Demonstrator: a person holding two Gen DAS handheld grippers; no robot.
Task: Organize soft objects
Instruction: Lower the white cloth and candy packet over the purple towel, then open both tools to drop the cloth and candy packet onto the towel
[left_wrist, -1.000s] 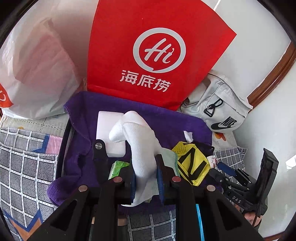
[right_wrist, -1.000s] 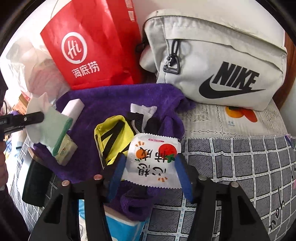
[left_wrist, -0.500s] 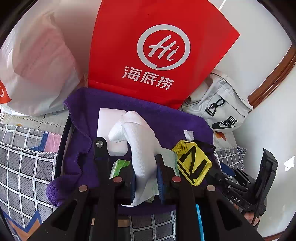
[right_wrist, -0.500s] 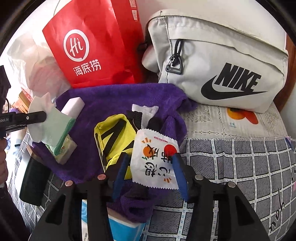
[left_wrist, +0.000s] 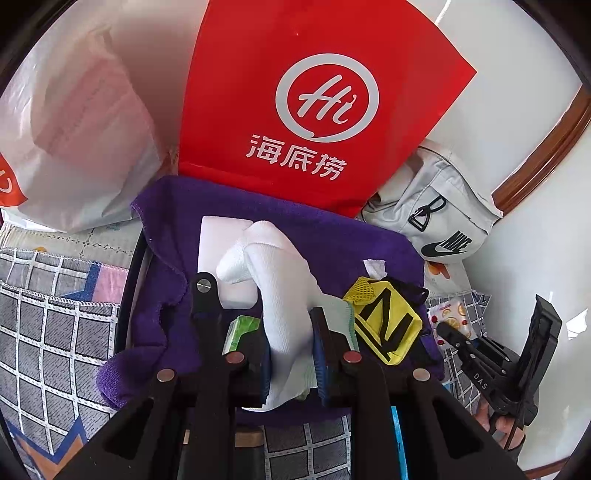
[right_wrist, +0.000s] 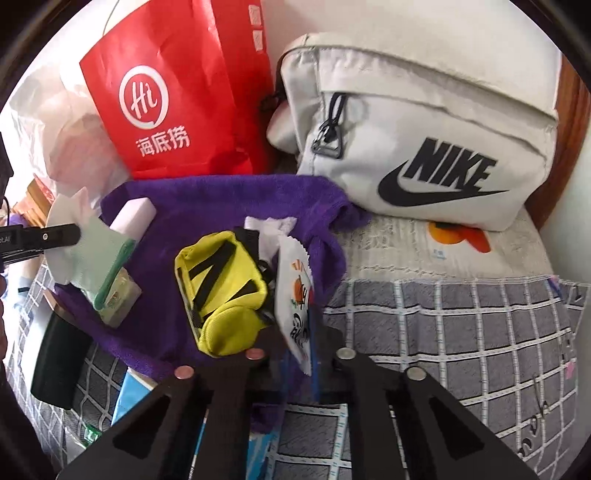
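- Pinching a white cloth (left_wrist: 284, 295), the left gripper (left_wrist: 291, 354) hangs over the purple towel (left_wrist: 332, 240).
- Right gripper (right_wrist: 295, 350) is clamped on a snack packet (right_wrist: 293, 295) at the towel's edge.
- Pouch (right_wrist: 221, 288), sponge (left_wrist: 225, 236) and tissue pack (left_wrist: 240, 328) lie unsorted on the towel; most sorting likely remains.

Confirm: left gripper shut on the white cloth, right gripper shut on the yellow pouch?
Not quite. The right gripper is shut on the white snack packet, seen in the right wrist view; the yellow pouch lies beside it. Left gripper on the white cloth is right.
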